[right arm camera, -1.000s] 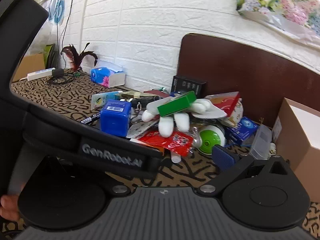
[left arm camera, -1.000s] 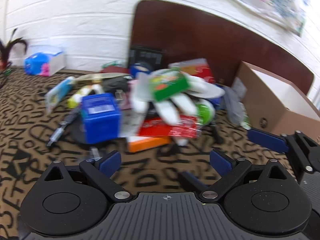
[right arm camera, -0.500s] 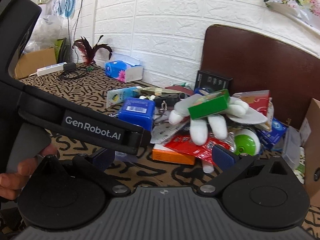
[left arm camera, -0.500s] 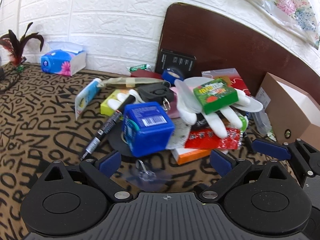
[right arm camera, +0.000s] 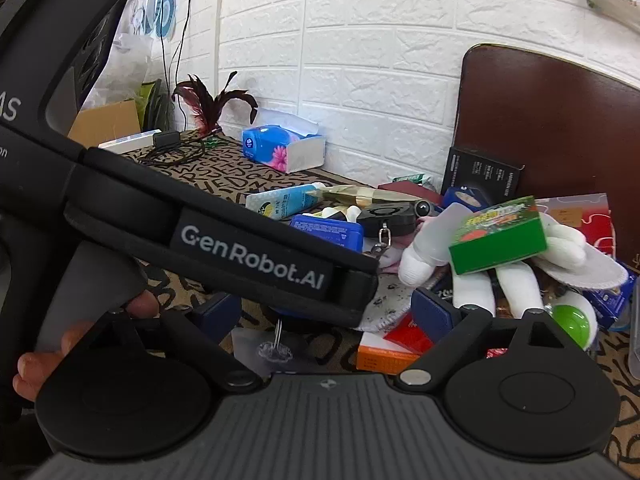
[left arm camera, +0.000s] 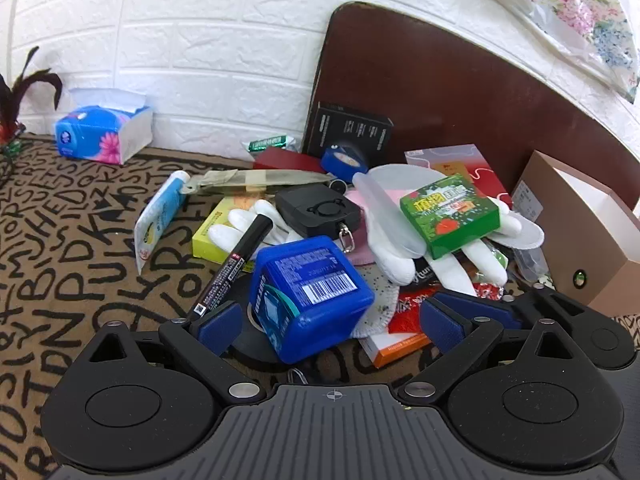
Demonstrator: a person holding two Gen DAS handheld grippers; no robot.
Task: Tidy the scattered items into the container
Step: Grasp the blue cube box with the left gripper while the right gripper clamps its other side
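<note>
A heap of small items lies on the letter-patterned cloth (left arm camera: 72, 248). A blue plastic box (left arm camera: 308, 292) sits between the pads of my left gripper (left arm camera: 330, 326), which is open and not touching it. A black marker (left arm camera: 236, 264) leans by the left pad. A green box (left arm camera: 450, 214) rests on a white glove (left arm camera: 400, 256). My right gripper (right arm camera: 326, 314) is just right of the left one; its jaws are closing with nothing pressed between them. The left gripper's body (right arm camera: 248, 252) crosses its view and hides most of the blue box (right arm camera: 328, 232).
An open cardboard box (left arm camera: 580, 240) stands at the right, beside a brown board (left arm camera: 460, 92) leaning on the white brick wall. A tissue box (left arm camera: 104, 132) sits at the back left. An orange box (left arm camera: 396, 350), a tube (left arm camera: 160, 216) and a black fob (left arm camera: 320, 210) lie in the heap.
Both grippers have moved closer to the heap. The blue box now lies between the left gripper's pads. The right gripper's jaws have narrowed a little.
</note>
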